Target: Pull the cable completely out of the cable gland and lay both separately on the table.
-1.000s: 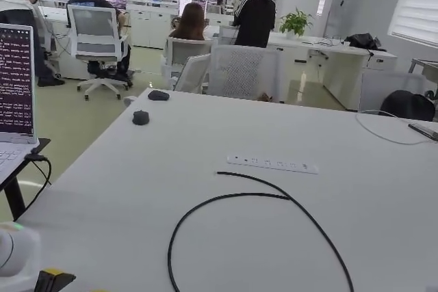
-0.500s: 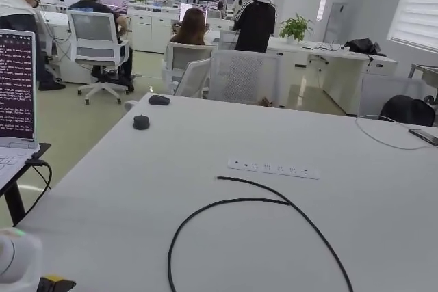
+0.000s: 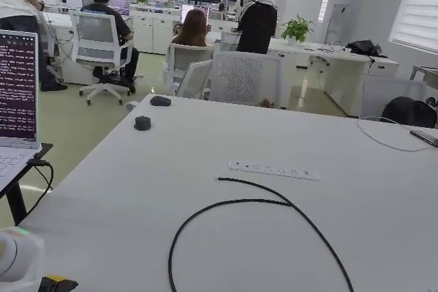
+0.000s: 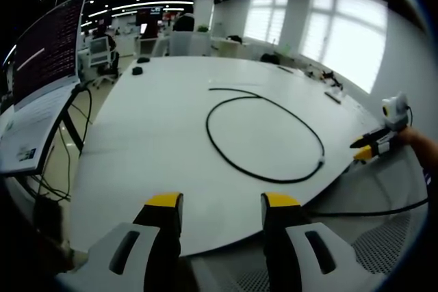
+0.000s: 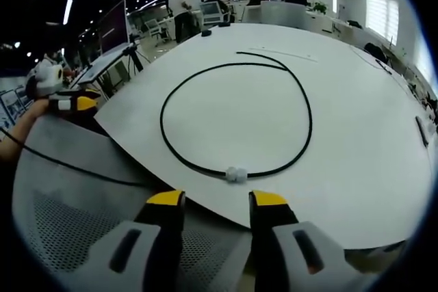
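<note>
While the cable (image 5: 205, 73) lies looped on the counter (image 5: 363, 141), the white gland (image 5: 236, 174) sits on it near the front edge, apparently threaded, so nothing looks done yet. Left tongs (image 4: 222, 202) and right tongs (image 5: 217, 198) both gape empty, short of the counter. Grasping, pulling out and laying apart all remain.
</note>
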The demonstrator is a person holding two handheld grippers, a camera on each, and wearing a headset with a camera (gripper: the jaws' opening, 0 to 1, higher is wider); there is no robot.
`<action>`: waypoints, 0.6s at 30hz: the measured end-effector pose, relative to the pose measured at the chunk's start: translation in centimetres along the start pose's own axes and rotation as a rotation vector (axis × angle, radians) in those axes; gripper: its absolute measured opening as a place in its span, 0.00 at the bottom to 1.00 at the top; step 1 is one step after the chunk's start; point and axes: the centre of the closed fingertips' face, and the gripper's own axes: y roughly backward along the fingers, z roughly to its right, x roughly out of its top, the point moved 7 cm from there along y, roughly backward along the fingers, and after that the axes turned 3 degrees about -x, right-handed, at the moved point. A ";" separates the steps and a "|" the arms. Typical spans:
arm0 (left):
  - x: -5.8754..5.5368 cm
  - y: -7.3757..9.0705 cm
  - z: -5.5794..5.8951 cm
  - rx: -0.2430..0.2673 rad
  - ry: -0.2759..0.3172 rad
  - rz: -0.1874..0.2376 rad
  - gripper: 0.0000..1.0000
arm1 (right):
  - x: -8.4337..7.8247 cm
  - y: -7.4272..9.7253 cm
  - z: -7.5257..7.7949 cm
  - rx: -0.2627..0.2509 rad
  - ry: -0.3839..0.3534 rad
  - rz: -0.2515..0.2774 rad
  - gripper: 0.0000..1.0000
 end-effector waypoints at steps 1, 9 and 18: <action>0.0 0.0 0.0 -0.001 0.000 -0.001 0.47 | -0.1 0.0 -0.1 0.007 0.004 -0.007 0.39; -0.1 0.1 0.2 -0.005 0.002 -0.006 0.46 | -0.4 -0.2 -0.8 0.064 0.060 -0.066 0.40; 0.0 0.0 0.3 -0.013 0.002 -0.004 0.46 | -0.6 -0.4 -1.0 0.172 0.172 -0.140 0.42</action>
